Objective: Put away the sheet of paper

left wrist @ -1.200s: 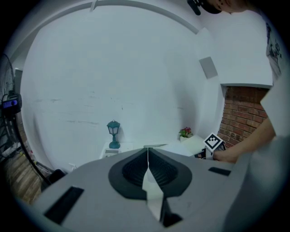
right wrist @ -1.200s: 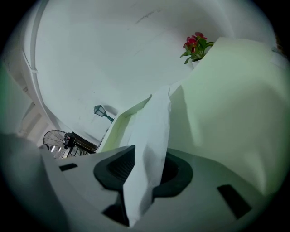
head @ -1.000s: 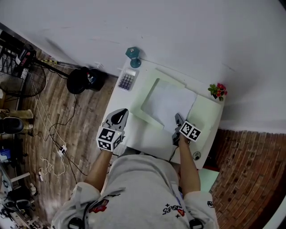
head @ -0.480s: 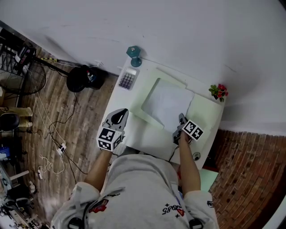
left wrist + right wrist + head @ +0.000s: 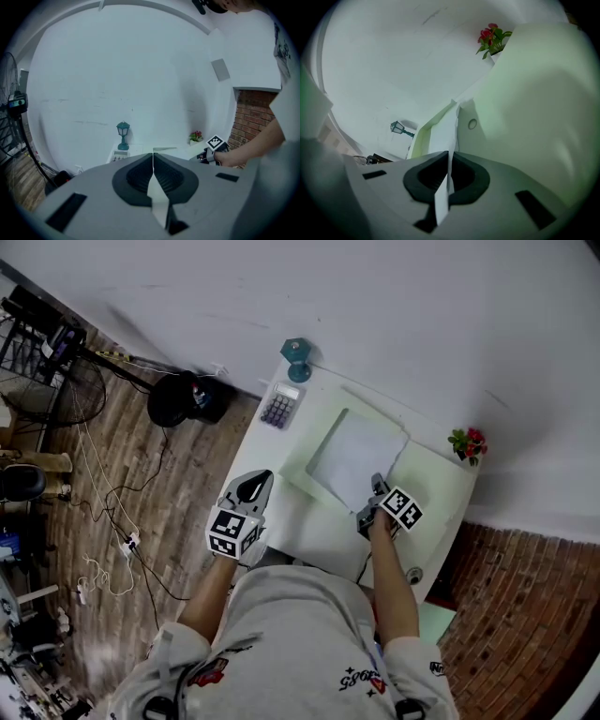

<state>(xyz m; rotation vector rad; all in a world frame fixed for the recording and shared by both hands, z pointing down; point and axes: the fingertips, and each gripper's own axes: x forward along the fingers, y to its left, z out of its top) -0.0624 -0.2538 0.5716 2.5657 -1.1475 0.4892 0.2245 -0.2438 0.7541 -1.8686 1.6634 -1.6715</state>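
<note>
Your right tongs (image 5: 373,486) have gone from spread wide to pinched together over the last second, and they now clamp the near edge of the sheet of paper (image 5: 356,457). In the right gripper view the tongs (image 5: 450,157) grip that thin white sheet (image 5: 446,133) edge-on between their dark ribbed pads, with only the paper's thickness between them. Count what you have: one sheet, one folder (image 5: 431,486), one calculator (image 5: 280,409), one lantern ornament (image 5: 297,356), one small pot of flowers (image 5: 469,442), and two tongs. The sheet is flat, plain and rectangular. It lies on the pale green folder, which is spread open across the white tabletop (image 5: 292,521) with its smooth flaps out to both sides. Your left tongs (image 5: 253,486) hang off the tabletop's left edge, well apart from the paper; in the left gripper view their tips (image 5: 153,157) meet with nothing held between them. The calculator is a small grey slab with rows of keys at the far left corner. The teal lantern stands upright just beyond it, and the red flowers with green leaves sit at the far right corner.
</note>
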